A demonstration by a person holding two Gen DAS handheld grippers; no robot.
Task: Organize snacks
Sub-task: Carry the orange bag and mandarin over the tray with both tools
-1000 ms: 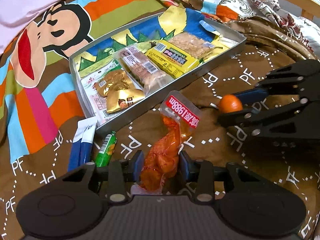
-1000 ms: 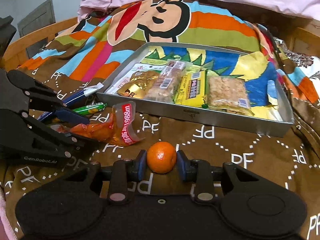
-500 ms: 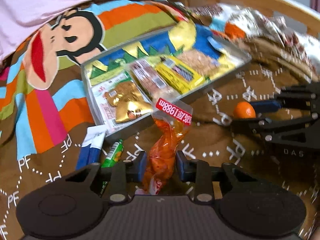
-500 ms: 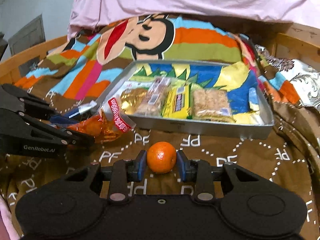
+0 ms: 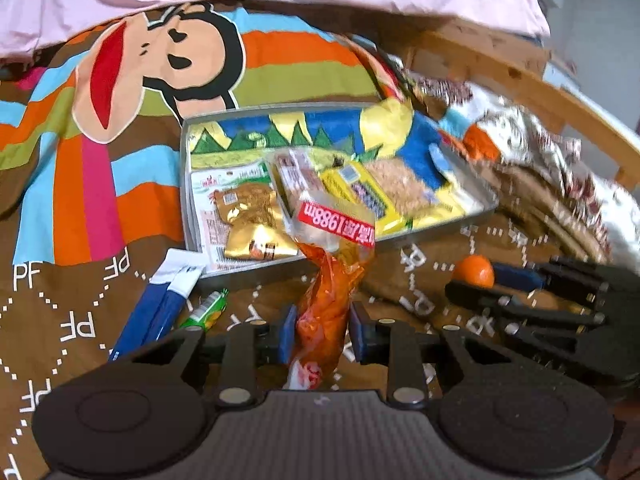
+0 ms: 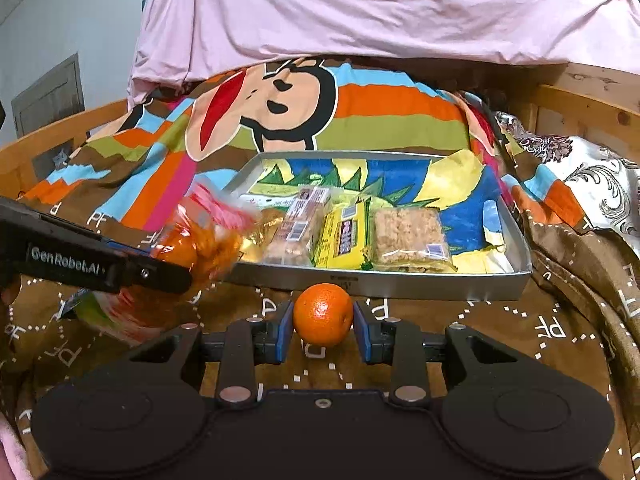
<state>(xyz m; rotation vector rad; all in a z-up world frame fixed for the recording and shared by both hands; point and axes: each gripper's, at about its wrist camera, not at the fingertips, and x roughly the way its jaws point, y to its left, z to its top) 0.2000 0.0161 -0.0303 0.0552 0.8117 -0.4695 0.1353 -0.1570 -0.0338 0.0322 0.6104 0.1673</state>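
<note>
My left gripper (image 5: 322, 334) is shut on an orange snack packet (image 5: 326, 304) with a red label, lifted off the blanket in front of the metal tray (image 5: 186, 184). In the right wrist view that packet (image 6: 200, 240) hangs blurred at the left, by the tray's (image 6: 400, 282) near left corner. My right gripper (image 6: 323, 330) is shut on a small orange (image 6: 323, 314), held just before the tray's front wall. The tray holds several wrapped snacks: a gold packet (image 5: 250, 220), a yellow bar (image 6: 344, 236) and a crispy rice bar (image 6: 408, 238). From the left wrist, the orange (image 5: 474, 271) shows at right.
A blue and white packet (image 5: 160, 308) and a green packet (image 5: 206, 310) lie on the brown blanket left of the tray. A pink sheet (image 6: 360, 12) rises behind. A wooden rail (image 5: 560, 100) and patterned cloth (image 6: 580, 168) border the right side.
My left gripper has closed on the orange packet and raised it off the blanket, rolling as it rose. The right gripper keeps its hold on the orange and has tilted up a little.
</note>
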